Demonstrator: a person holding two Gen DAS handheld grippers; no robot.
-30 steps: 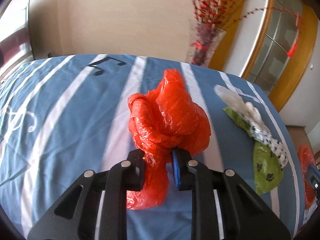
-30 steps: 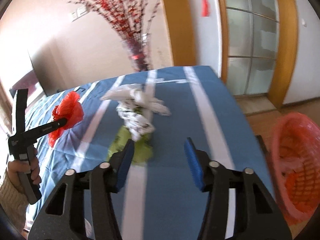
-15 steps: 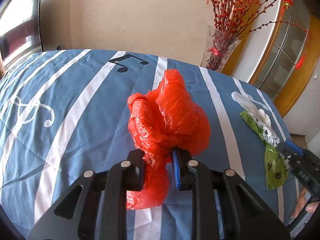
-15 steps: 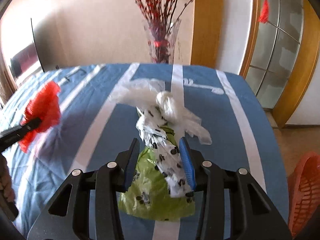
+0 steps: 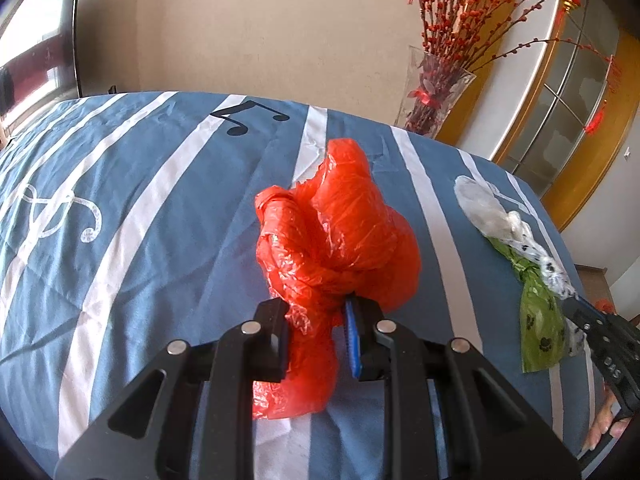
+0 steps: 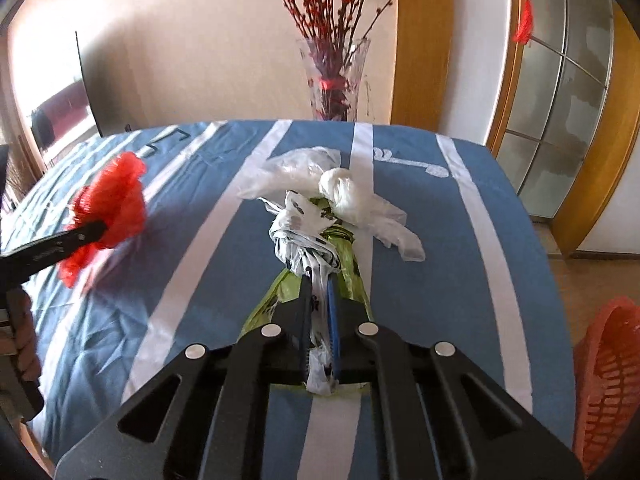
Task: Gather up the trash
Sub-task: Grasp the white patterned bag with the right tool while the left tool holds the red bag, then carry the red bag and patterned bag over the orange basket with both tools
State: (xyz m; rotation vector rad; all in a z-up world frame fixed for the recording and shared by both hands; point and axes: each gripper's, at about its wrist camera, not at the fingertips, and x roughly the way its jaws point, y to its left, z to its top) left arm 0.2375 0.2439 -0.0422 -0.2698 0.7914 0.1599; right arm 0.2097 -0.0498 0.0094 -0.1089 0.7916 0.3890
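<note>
The left gripper (image 5: 318,338) is clamped on the twisted neck of a crumpled red plastic bag (image 5: 340,240). The bulk of the bag bulges above the jaws and a short tail hangs below them. In the right wrist view the same bag (image 6: 108,208) is held clear of the surface at the left edge of the frame.

The right gripper (image 6: 318,320) is closed tight on a bundle of bags (image 6: 316,252). Its pads pinch a white bag with black spots, which runs between the jaws and protrudes behind them. Beneath the white bag lies a green bag (image 6: 276,304) with dark paw prints. A clear, knotted plastic bag (image 6: 340,188) lies at the far end of the bundle, touching it. The bundle rests on the blue cloth (image 6: 420,280), between two of its white stripes.

The blue cloth covers the whole work surface and carries white stripes and music-note prints. A glass vase (image 6: 334,80) holding red-berried branches stands behind the far edge. An orange mesh basket (image 6: 608,380) sits on the floor to the right, below the level of the surface. A hand (image 5: 608,428) grips the right gripper's handle at the lower right of the left wrist view.
</note>
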